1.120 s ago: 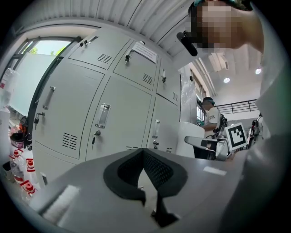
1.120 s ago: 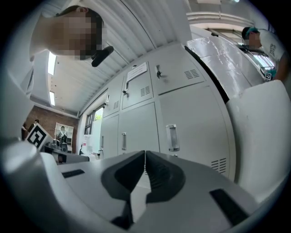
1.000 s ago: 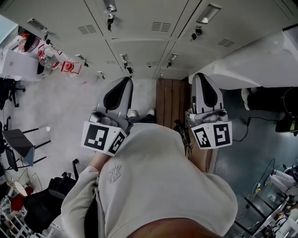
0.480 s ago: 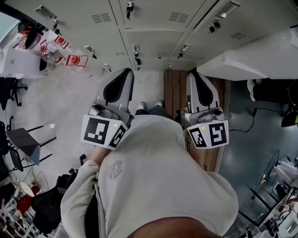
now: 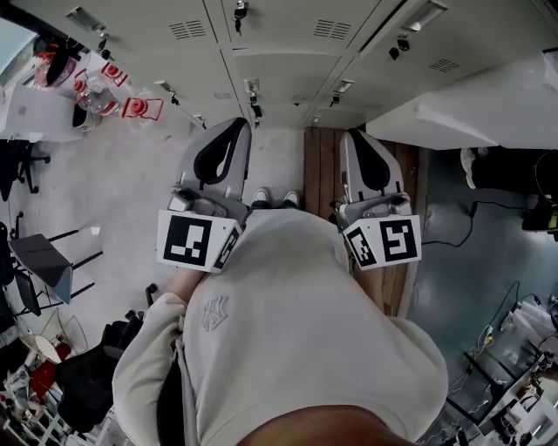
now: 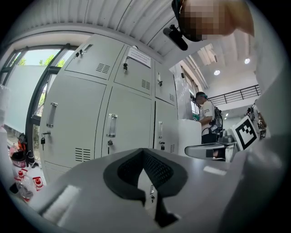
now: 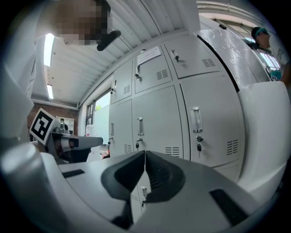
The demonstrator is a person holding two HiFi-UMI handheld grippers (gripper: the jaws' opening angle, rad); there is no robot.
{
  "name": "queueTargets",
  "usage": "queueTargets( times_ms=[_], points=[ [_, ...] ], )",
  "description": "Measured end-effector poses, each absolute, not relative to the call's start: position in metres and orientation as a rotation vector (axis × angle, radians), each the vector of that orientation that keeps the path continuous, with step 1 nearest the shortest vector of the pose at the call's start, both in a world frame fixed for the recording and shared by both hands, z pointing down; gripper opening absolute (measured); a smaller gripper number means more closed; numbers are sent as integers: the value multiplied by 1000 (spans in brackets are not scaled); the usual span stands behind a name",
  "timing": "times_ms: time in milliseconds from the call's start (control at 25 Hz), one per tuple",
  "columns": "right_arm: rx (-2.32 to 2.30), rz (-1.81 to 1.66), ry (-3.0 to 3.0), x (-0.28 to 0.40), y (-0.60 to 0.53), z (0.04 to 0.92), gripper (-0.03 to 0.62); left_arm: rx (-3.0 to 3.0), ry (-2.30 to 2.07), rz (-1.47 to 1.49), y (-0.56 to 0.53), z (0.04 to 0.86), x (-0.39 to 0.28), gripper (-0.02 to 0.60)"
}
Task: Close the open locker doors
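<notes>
Locker doors (image 5: 261,61) run along the far edge of the floor (image 5: 131,183), straight ahead of the person. The ones in front sit flush, with keys (image 5: 240,13) hanging from their locks. One open door (image 5: 471,104) swings out on the right, and its broad white face reaches the right edge of the head view. In the right gripper view it fills the right side, close beside that tool.

Over the last second both tools have crept a little toward the lockers and the right one has drawn slightly inward. The open door has kept its angle, so the closing push has probably not begun.

The left tool (image 5: 234,124) and the right tool (image 5: 353,135) point at the lockers. Each has its jaws together at the tips, with nothing between them.

The right tool hangs over a wooden strip (image 5: 324,174) of floor, inside the door's free edge. It would likely have to come round to the door's outer face before pushing.

Bare floor lies open to the left. Chairs (image 5: 35,261) crowd the near left corner and red-labelled bottles (image 5: 139,109) sit at the far left corner.
</notes>
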State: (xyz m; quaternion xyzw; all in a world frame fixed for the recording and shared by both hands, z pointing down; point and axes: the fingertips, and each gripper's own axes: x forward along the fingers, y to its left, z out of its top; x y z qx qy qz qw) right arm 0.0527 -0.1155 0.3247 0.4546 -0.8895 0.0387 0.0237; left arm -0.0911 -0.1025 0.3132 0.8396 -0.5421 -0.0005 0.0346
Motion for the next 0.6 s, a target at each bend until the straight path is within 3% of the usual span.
queueTargets(
  times_ms=[600],
  points=[
    [1371,101,-2762,56,-123,329,14,2589,-1664,17,-112,312,-76,-2]
  ],
)
